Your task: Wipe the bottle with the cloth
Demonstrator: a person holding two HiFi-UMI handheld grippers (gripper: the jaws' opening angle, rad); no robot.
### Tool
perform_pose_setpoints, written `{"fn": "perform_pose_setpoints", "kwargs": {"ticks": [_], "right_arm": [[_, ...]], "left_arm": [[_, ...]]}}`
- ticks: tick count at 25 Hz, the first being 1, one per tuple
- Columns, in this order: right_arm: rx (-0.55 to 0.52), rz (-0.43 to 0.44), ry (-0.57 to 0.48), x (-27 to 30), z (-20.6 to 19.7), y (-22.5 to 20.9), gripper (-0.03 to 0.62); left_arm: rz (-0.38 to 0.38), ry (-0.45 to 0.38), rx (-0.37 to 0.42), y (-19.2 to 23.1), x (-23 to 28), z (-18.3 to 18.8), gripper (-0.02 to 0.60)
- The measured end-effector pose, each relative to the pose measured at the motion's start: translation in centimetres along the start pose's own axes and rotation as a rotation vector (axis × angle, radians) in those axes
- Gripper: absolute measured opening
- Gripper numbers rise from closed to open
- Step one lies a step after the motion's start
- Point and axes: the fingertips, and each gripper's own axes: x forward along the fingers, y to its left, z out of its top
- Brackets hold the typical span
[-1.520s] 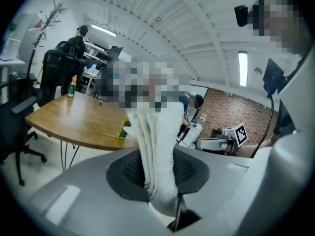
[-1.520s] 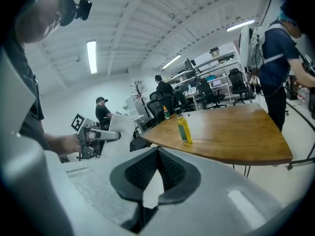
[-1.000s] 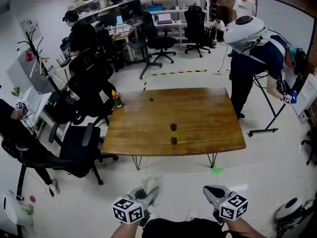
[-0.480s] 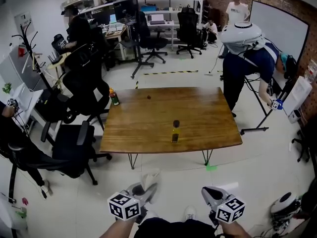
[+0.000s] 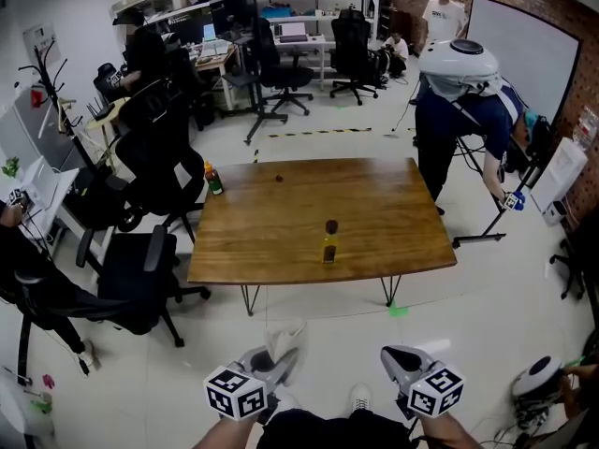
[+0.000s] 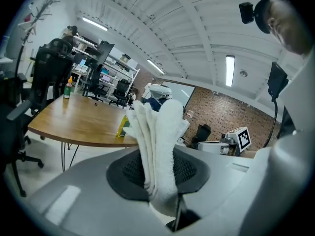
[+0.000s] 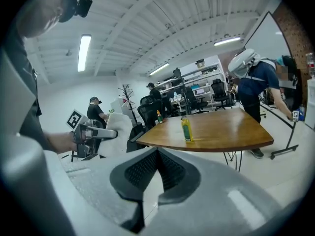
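Left tool [image 5: 273, 361] is clamped on a folded white cloth [image 6: 158, 132], the pads pinching its lower part so that most of the fold stands up and out past the jaws. That reads as a deliberate hold, leaving a free soft edge to rub with while the hard jaw tips are kept off the glass or plastic. The right tool [image 5: 401, 363] has its jaws pressed together with nothing between them. It looks kept spare for steadying the bottle, and by my judgement it would have to open before it could do so. Both tools hang low and close to the person's body, over bare floor [image 5: 328, 330], aimed toward the bench [image 5: 271, 237], which lies well apart from them. So the wiping has not begun, and the walk up to the bench appears to be the step in hand. The bottle [image 5: 328, 251], yellow with a green label, stands upright and alone near the bench's near edge, about midway along it. That spot suits a reach from the near side with either tool. A second bottle [image 5: 214, 180] with an orange top stands at the far left corner, well apart from the first. At the far right a person [image 5: 459, 110] bends beside the bench without touching it.
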Motion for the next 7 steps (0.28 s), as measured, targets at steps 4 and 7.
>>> {"fn": "perform_pose_setpoints", "kwargs": {"ticks": [4, 7], "right_arm": [[-0.004, 0.003, 0.006, -0.24, -0.02, -0.37, 0.005], [-0.004, 0.006, 0.013, -0.44, -0.14, -0.66, 0.005]], "left_arm": [[0.011, -0.010, -0.013, 0.16, 0.13, 0.13, 0.109], [0.017, -0.017, -0.015, 0.08, 0.17, 0.27, 0.109]]}}
